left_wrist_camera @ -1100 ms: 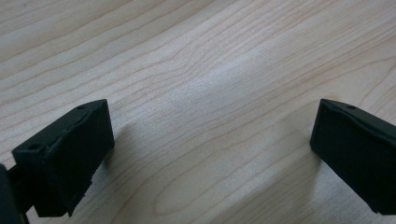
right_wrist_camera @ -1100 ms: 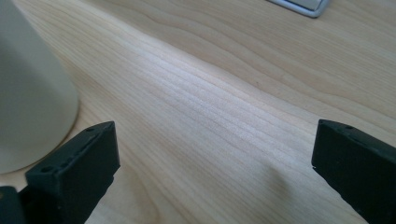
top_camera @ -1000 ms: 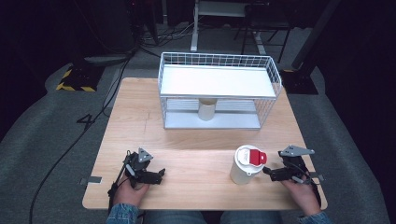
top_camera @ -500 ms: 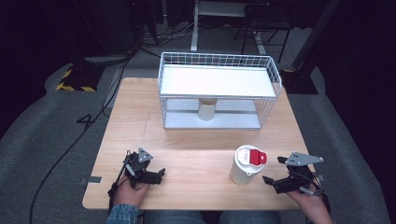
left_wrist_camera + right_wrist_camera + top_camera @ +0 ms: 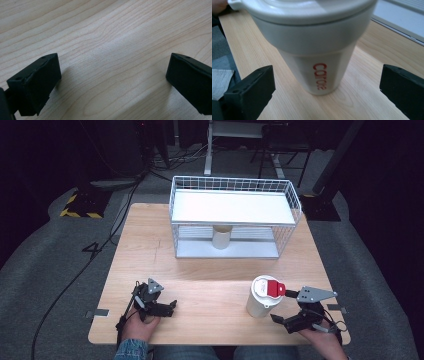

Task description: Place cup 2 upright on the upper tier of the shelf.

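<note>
A white lidded cup (image 5: 261,299) with a red flap on its lid stands on the wooden table (image 5: 210,280) at the near right. Up close, the cup (image 5: 317,50) carries red lettering. My right gripper (image 5: 281,307) sits just right of it. Its jaws have just been opening and now stand wide; the cup rises just ahead of the gap in the right gripper (image 5: 327,80), and no pad touches it. My left gripper (image 5: 170,309) rests at the near left and points right. The left gripper (image 5: 112,72) is open over bare wood, holding nothing.
A white wire rack (image 5: 235,207) with a solid shelf stands at the back middle of the table. A second pale cup (image 5: 221,236) stands under its shelf. The table's near edge (image 5: 200,341) is close behind both hands. Cables lie on the grey floor at the left.
My right gripper has drawn back from the cup toward the near edge. The cup has stayed where it was, and the left gripper has not moved.
</note>
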Action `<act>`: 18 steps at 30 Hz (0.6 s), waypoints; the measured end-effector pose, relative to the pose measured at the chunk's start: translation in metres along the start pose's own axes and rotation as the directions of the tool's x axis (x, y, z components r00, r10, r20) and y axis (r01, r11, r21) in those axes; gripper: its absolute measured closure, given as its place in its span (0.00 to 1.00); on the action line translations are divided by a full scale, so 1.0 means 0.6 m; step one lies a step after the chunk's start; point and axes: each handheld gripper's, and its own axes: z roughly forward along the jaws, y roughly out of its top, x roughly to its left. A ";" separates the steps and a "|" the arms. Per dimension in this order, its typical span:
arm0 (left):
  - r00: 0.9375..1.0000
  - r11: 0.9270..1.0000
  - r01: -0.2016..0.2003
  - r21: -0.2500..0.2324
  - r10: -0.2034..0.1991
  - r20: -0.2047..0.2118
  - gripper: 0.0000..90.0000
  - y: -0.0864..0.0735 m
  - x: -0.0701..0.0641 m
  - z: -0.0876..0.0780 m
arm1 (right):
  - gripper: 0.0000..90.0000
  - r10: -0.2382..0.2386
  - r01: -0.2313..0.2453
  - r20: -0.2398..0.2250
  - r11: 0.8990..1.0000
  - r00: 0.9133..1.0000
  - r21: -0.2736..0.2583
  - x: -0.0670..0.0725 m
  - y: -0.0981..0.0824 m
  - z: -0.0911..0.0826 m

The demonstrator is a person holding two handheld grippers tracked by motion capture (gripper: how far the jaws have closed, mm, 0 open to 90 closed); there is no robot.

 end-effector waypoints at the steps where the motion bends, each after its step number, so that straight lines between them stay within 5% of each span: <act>1: 1.000 1.000 0.000 0.000 0.000 0.000 0.00 0.000 0.000 0.000 | 0.00 0.000 0.000 0.000 1.000 1.000 0.000 0.000 0.000 0.000; 9: 1.000 1.000 -0.001 0.001 0.001 0.000 0.00 0.000 0.000 0.000 | 0.00 0.018 -0.022 -0.050 0.996 0.999 -0.083 -0.002 0.001 0.034; 18: 1.000 1.000 0.004 -0.001 -0.004 -0.003 0.00 0.000 -0.001 0.000 | 0.00 -0.002 -0.004 -0.032 0.982 0.999 -0.188 0.006 -0.001 0.061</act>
